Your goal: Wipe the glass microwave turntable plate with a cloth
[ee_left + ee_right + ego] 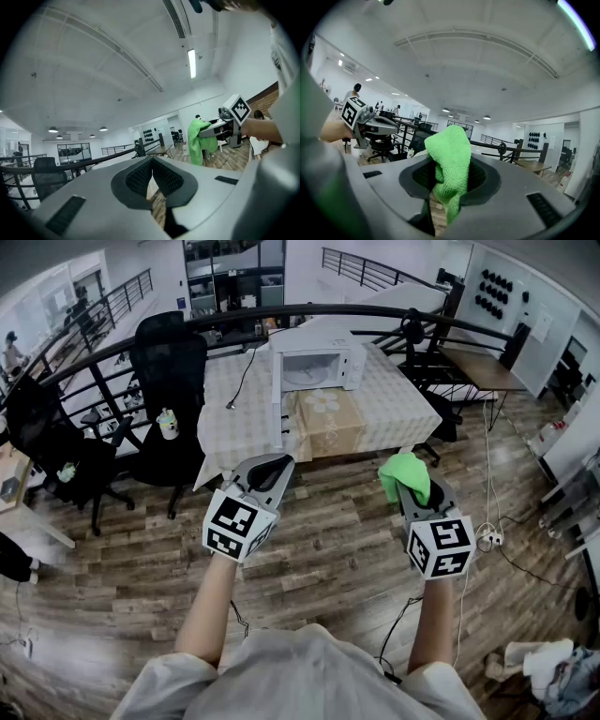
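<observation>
Left gripper [270,468] fingers together, empty; right gripper [413,487] fingers clamp one green cloth [404,473]; one microwave [314,367].

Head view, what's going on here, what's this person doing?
A person stands back from the table, a tool in each hand. The right tool grips a green cloth; the left tool is shut on nothing. The microwave on the table has its door open, and neither tool has reached it yet.

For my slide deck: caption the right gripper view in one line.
Right tongs shut on a green cloth, black railing behind.
</observation>
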